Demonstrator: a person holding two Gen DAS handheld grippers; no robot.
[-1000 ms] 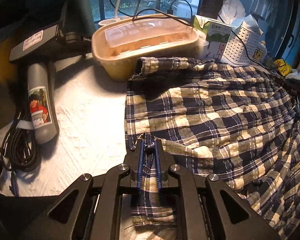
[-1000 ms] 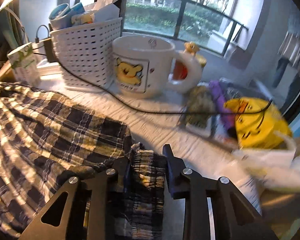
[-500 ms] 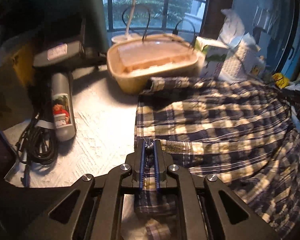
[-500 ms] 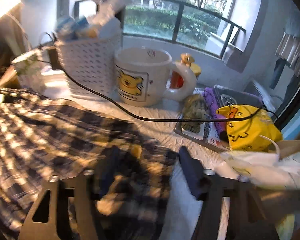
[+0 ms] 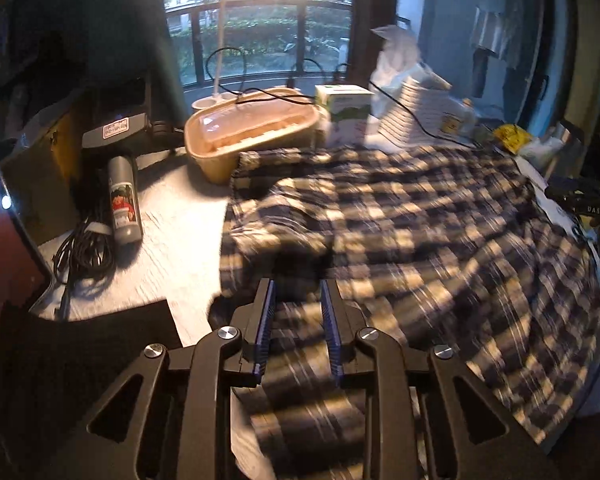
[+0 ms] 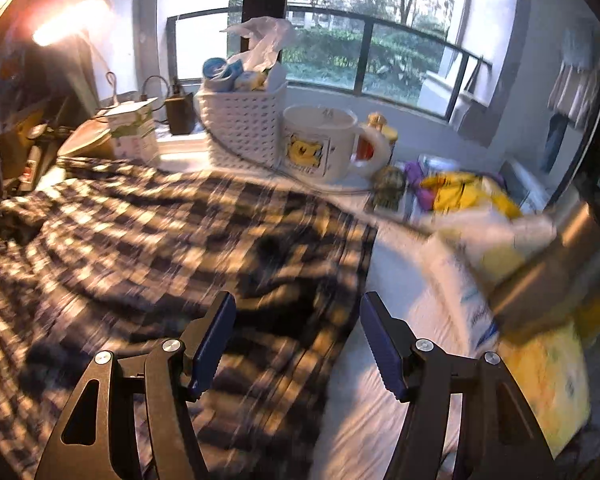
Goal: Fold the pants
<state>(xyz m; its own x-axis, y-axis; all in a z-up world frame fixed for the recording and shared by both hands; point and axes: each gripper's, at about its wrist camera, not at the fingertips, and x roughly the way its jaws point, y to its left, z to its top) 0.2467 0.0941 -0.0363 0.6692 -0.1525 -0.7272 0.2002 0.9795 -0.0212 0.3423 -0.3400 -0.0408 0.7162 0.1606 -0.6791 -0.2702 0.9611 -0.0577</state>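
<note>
- Both tongs stand spread over the plaid pants, pinching nothing. The left tongs have just been opening and show a narrow gap with cloth lying under it, the pads clear of it. The right tongs are much wider, with the pants' right edge below them.
- Pants lie spread across the white worktop, filling the middle and 3 o'clock side of the left view. A doubled layer sits along the near edge, which I judge to be a fold just laid down and let go. That would explain why both tongs are open above the near hem.
- Clutter rings the far edge, so the pants have little spare room at 12 o'clock. The tub touches or nearly touches the waistband corner.
- Left view alone shows the bottle and the coiled cable at 9 o'clock, well apart from the cloth, and a lit screen at the far left.
- Right view alone shows the mug at 12 o'clock, just beside the white basket, and a yellow bag at 2 o'clock.
- Right view also shows the pants' right edge running straight, with bare worktop beyond it. The left view shows this side only at its rim.
- Both views are motion-blurred, so fine creases cannot be read.
</note>
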